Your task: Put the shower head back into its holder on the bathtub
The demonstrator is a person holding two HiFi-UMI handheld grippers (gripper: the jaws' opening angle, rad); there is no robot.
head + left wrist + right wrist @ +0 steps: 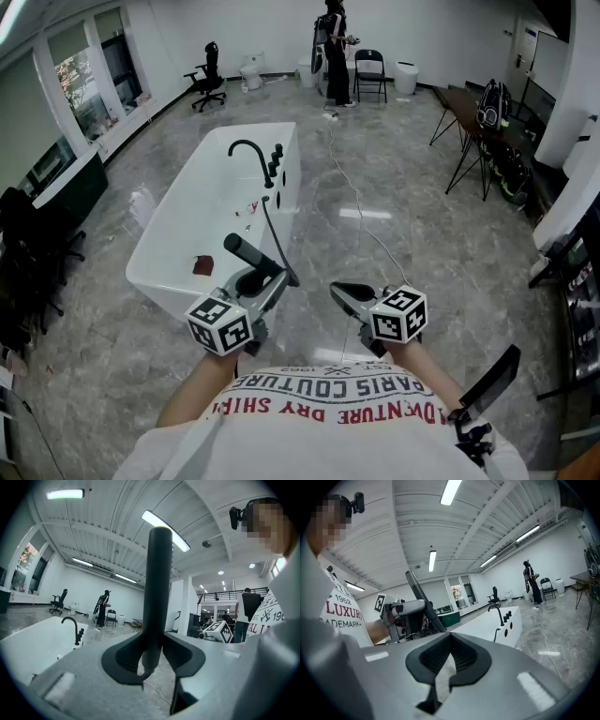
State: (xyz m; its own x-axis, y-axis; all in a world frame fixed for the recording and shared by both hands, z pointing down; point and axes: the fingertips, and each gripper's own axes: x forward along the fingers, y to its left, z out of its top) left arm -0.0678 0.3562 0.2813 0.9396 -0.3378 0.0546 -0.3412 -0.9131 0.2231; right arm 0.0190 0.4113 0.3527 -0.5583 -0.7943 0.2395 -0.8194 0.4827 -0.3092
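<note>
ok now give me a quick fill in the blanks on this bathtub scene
1. The left tool is shut on the black ___.
2. The right tool is shut and holds ___.
3. The bathtub is ___ in colour.
Missing: shower head; nothing; white.

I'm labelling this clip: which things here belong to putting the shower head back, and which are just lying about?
Job: shower head, held in the left gripper; its hose; bathtub; black faucet fittings on its rim.
Lying about: office chair; folding chair; floor cable; dark red item in the tub.
</note>
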